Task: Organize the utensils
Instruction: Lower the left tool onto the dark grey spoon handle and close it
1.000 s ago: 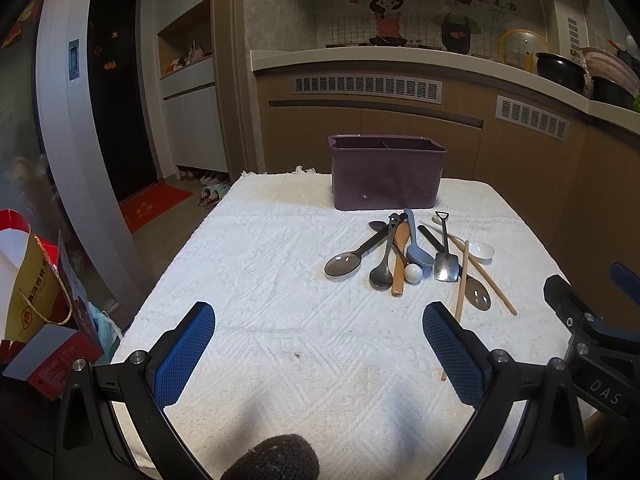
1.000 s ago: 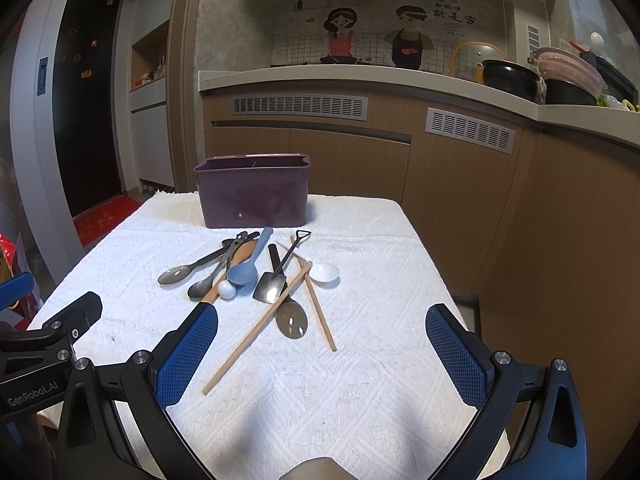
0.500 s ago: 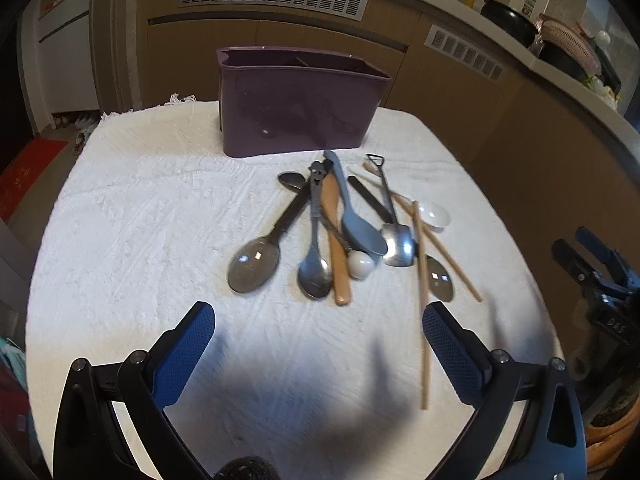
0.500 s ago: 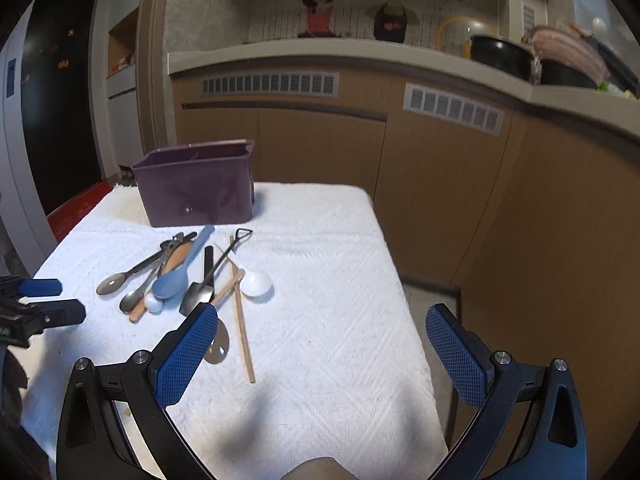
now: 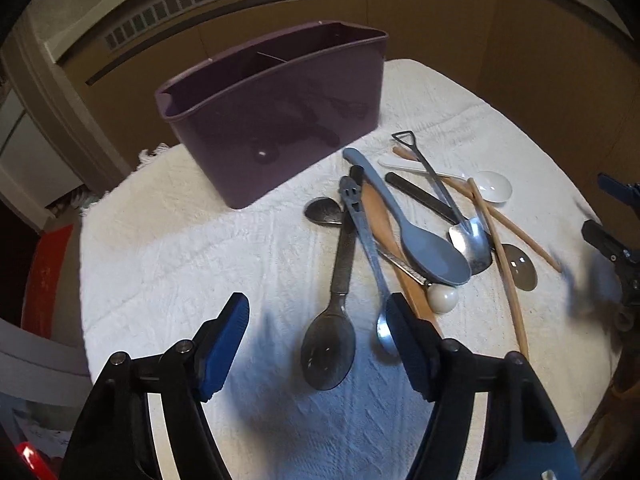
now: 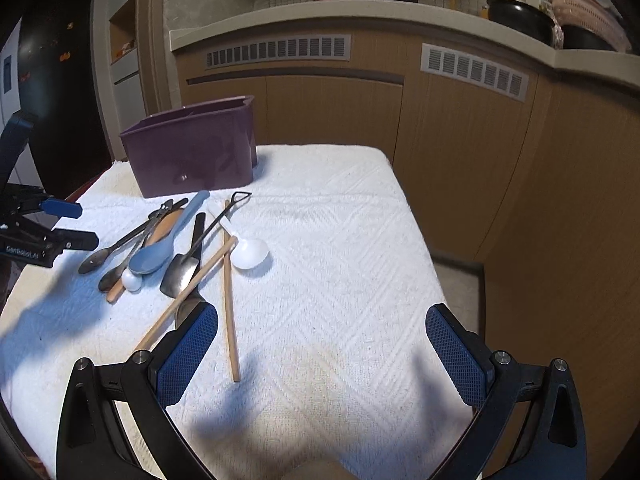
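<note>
A purple divided utensil box (image 5: 276, 100) stands at the back of the white-clothed table (image 5: 168, 264); it also shows in the right wrist view (image 6: 192, 152). In front lies a heap of utensils: a dark metal spoon (image 5: 332, 332), a steel spoon (image 5: 376, 264), a blue-grey plastic spoon (image 5: 424, 240), a wooden-handled one (image 5: 404, 276), a small shovel spoon (image 5: 464, 224), a white ceramic spoon (image 5: 492, 188) and wooden chopsticks (image 5: 504, 264). My left gripper (image 5: 320, 320) is open just above the dark spoon's bowl. My right gripper (image 6: 320, 344) is open, beside the chopsticks (image 6: 230, 308).
Wooden kitchen cabinets (image 6: 460, 148) stand behind and to the right of the table, with a counter holding a black pot (image 6: 516, 16). The table's right edge (image 6: 432, 264) drops to the floor. The left gripper (image 6: 44, 236) shows at the left edge of the right wrist view.
My left gripper has moved forward and down toward the utensil heap, its jaws somewhat narrower. My right gripper has shifted right and closer to the table.
</note>
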Demonstrator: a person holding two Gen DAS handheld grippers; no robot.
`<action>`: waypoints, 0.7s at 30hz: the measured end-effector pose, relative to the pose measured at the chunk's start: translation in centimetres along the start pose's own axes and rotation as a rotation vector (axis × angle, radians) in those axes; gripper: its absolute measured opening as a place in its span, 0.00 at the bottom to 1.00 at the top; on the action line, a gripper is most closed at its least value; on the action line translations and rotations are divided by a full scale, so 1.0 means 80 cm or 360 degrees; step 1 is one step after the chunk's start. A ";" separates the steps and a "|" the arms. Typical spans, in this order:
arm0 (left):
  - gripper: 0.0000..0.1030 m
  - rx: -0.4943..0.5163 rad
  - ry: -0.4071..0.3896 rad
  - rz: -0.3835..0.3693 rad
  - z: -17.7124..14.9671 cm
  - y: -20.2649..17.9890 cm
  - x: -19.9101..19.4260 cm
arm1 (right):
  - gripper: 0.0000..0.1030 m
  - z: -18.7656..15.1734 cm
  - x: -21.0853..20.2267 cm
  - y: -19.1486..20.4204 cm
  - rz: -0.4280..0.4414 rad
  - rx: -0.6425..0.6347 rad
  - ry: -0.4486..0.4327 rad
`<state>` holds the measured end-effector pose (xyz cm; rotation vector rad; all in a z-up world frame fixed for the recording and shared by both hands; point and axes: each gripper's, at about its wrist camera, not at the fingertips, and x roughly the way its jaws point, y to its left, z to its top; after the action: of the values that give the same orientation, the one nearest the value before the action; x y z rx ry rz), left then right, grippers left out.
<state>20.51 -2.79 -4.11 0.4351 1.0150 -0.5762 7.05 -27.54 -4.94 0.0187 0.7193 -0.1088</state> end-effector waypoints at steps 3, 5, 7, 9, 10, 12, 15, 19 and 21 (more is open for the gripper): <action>0.54 0.0037 0.0056 -0.0062 0.012 -0.004 0.016 | 1.00 -0.001 0.008 0.000 -0.0005 -0.0012 0.0026; 0.33 0.0023 0.0074 -0.0055 0.021 -0.005 0.024 | 1.00 0.000 0.011 -0.002 -0.0018 -0.0014 0.0038; 0.23 0.0013 0.0102 -0.0083 0.029 -0.005 0.032 | 1.00 0.003 0.013 -0.003 -0.0024 -0.0003 0.0053; 0.22 0.0030 0.0148 -0.0108 0.034 -0.005 0.040 | 1.00 0.007 0.014 -0.004 -0.0028 0.0001 0.0055; 0.22 0.0042 0.0169 -0.0110 0.037 -0.005 0.044 | 1.00 0.010 0.013 -0.005 -0.0032 0.0002 0.0054; 0.22 0.0050 0.0216 -0.0114 0.040 -0.005 0.053 | 1.00 0.013 0.013 -0.006 -0.0037 0.0005 0.0049; 0.21 0.0016 0.0249 -0.0151 0.047 0.000 0.065 | 1.00 0.016 0.018 -0.006 -0.0033 0.0014 0.0062; 0.21 -0.0079 0.0255 -0.0208 0.057 0.007 0.073 | 1.00 0.017 0.025 -0.003 -0.0023 0.0013 0.0086; 0.21 -0.0111 0.0242 -0.0220 0.062 0.008 0.077 | 1.00 0.017 0.028 0.001 -0.0019 0.0006 0.0092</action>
<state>26.68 -6.71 -7.17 0.3525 1.2141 -0.6364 9.62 -27.77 -5.35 0.0209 0.7771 -0.1212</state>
